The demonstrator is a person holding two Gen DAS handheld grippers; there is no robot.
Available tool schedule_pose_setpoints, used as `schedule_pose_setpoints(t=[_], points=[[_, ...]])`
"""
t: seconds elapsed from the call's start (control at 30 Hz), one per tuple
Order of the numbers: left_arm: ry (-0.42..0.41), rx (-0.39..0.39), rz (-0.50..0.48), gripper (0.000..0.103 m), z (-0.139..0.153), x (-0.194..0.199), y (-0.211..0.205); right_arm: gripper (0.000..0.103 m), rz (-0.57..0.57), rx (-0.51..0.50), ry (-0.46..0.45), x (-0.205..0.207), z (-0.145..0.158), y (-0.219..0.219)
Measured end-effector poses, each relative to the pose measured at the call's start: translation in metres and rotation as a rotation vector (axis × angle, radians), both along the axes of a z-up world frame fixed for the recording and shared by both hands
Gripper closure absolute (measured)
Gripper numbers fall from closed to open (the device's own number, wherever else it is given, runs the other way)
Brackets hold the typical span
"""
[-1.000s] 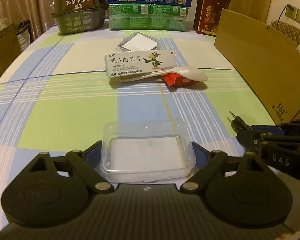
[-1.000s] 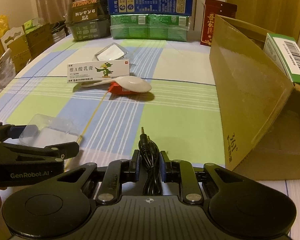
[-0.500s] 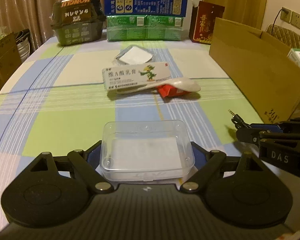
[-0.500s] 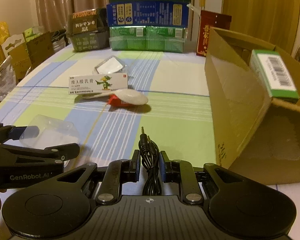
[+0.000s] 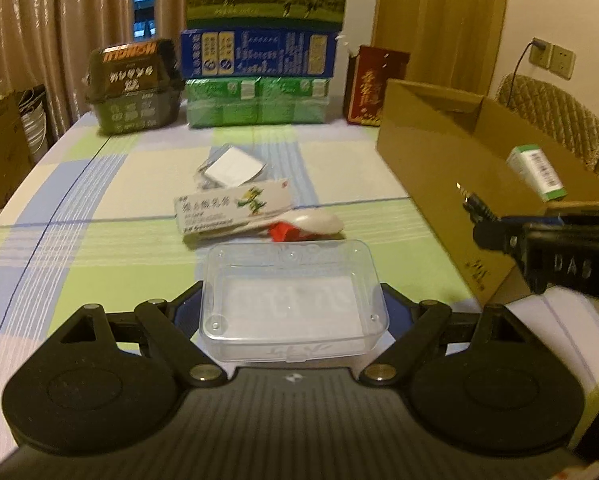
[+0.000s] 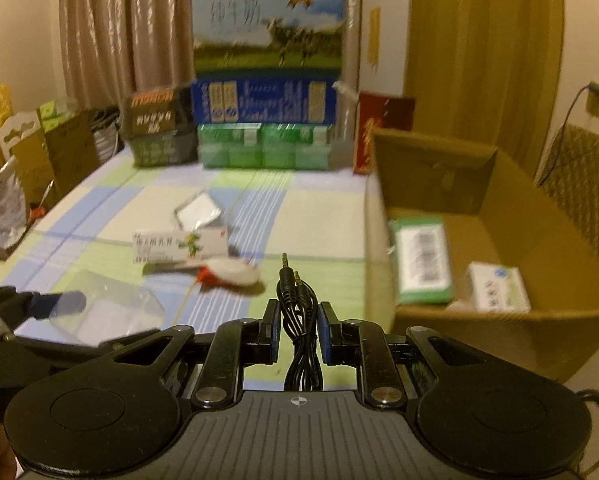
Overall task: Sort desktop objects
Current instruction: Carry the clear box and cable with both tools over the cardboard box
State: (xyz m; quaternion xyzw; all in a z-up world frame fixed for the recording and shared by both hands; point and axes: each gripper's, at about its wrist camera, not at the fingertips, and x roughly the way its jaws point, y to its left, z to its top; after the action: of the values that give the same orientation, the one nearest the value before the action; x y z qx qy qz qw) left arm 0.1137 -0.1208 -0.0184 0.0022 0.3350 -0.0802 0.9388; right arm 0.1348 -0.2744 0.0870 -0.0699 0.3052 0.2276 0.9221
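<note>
My table [image 5: 79, 240], checked cloth: ointment box [image 5: 233, 210], spoon [image 5: 311, 222], red packet [image 5: 281, 233], cardboard box [image 5: 439, 168], stacked cartons [image 5: 257, 106] at back.

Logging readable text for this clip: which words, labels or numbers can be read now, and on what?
"DAS": side of the right claw.
"纯牛奶": milk carton.
Upside-down "HONGLI", partly blurred: dark basket.
Ointment box: characters blurred, green cartoon figure only.
Blue carton, red bag, barcode box: print too small.
</note>
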Motion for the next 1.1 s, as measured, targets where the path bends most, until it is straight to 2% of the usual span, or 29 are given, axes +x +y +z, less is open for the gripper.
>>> schedule_pose_setpoints(t=[0.4, 0.77, 1.1], points=[[-0.082, 0.0, -0.099, 0.018, 0.049, 0.001, -0.045, 0.087, -0.068, 0.022, -0.067, 0.009, 0.041, -0.047], [-0.121, 0.007, -0.211, 0.018, 0.077, 0.006, -0.1, 0.087, -0.158, 0.032, -0.093, 0.027, 0.058, -0.103], [-0.135, -0.013, -0.303, 0.018, 0.096, 0.027, -0.157, 0.087, -0.203, 0.029, -0.071, 0.055, 0.064, -0.148]])
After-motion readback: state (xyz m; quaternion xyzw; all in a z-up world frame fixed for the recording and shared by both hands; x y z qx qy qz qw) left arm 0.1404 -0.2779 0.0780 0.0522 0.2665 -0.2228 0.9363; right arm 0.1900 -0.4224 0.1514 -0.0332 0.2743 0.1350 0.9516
